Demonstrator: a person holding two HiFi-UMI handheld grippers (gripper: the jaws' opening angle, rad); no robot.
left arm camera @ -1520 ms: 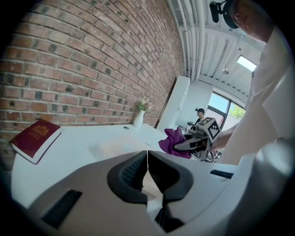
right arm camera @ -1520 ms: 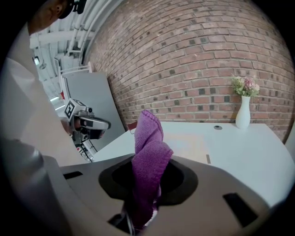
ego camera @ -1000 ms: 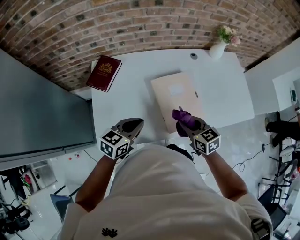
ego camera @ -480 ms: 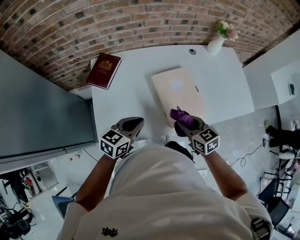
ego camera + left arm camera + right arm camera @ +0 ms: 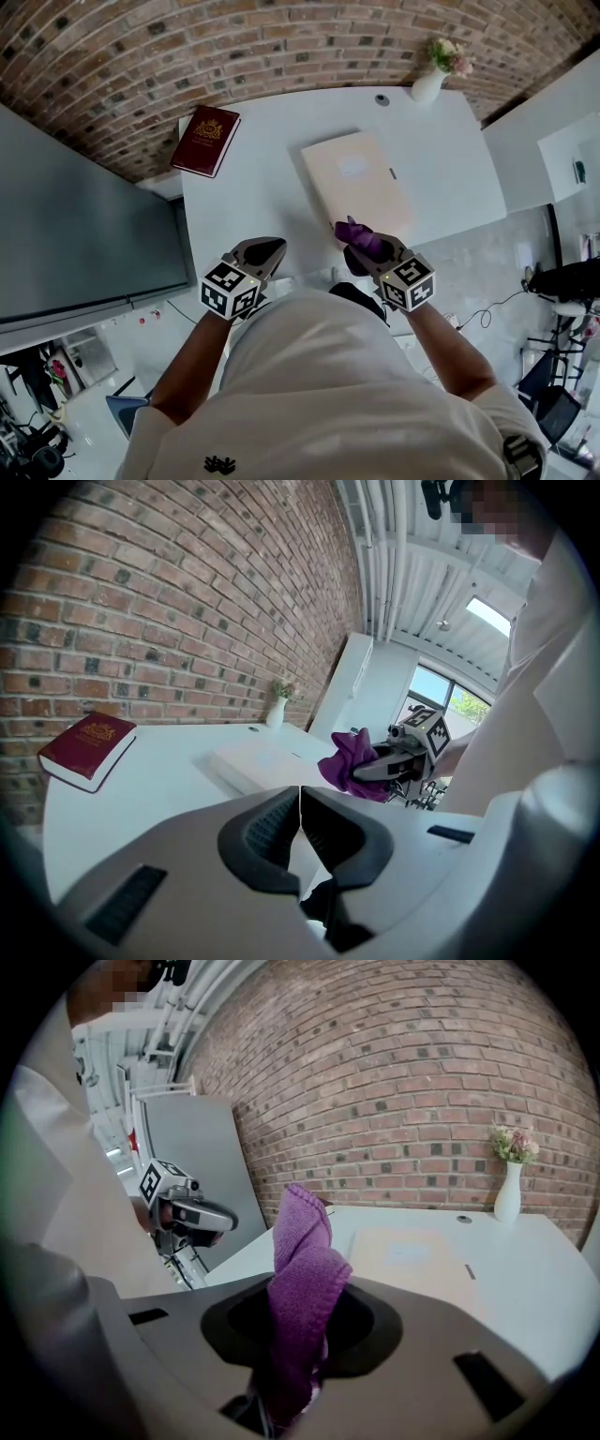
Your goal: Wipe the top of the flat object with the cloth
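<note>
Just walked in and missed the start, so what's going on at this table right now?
A person holds a gripper in each hand at a white table. The right gripper is shut on a purple cloth, held by the near edge of the flat beige object; wiping doesn't look under way. The left gripper is shut and empty.

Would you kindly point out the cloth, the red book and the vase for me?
cloth [image 5: 302,1269]: right gripper view, on its middle fold.
red book [image 5: 205,141]: head view, centre of its cover.
vase [image 5: 427,89]: head view, on its white body.
</note>
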